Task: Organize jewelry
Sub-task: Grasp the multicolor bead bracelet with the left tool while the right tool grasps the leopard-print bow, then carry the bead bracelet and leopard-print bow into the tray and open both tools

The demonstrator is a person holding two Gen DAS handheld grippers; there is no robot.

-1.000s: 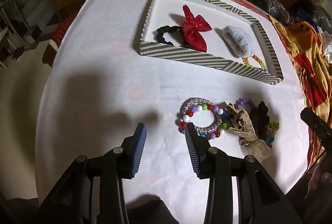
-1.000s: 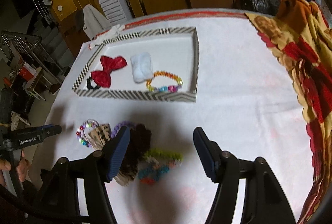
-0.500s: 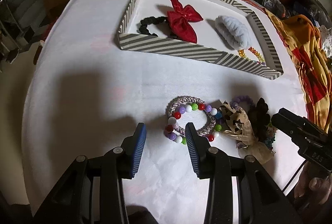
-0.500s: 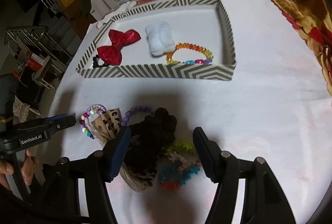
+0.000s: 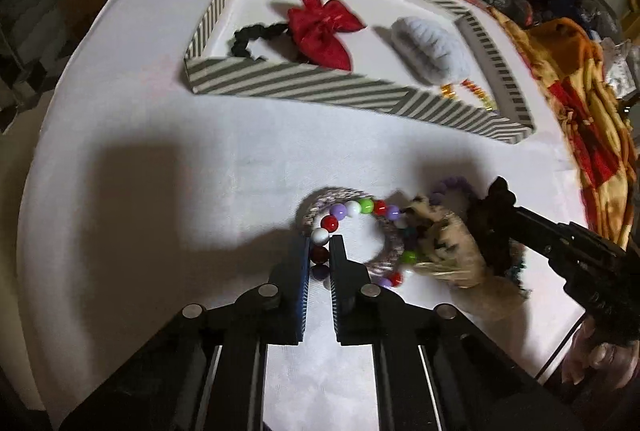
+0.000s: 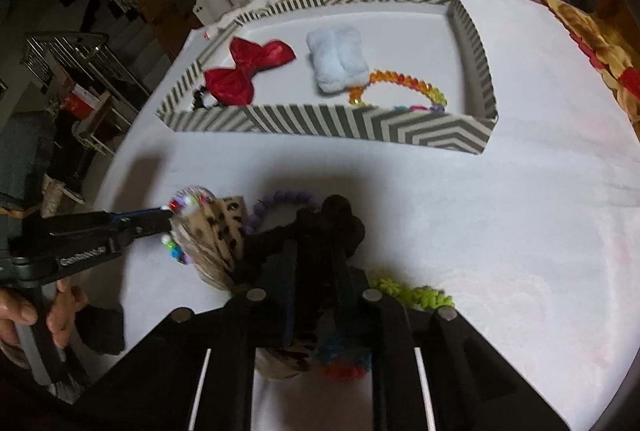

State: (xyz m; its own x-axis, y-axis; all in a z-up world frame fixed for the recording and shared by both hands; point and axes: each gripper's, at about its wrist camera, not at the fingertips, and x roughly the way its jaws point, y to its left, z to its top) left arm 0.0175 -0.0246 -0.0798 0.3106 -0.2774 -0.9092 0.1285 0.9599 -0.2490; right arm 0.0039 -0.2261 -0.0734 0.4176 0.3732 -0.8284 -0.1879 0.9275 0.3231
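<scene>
Tray (image 6: 320,121) holds bow (image 6: 248,71), bracelet (image 6: 400,87) (fluffy scrunchie (image 6: 336,61) too)

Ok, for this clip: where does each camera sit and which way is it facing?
Left wrist: on the left gripper, facing along its fingers, which are shut on the beaded bracelet; striped tray beyond; the right gripper enters at right.
Right wrist: on the right gripper, shut on the dark scrunchie; the left gripper and a hand show at left.
Shared: tray, red bow, bracelet pile.
</scene>
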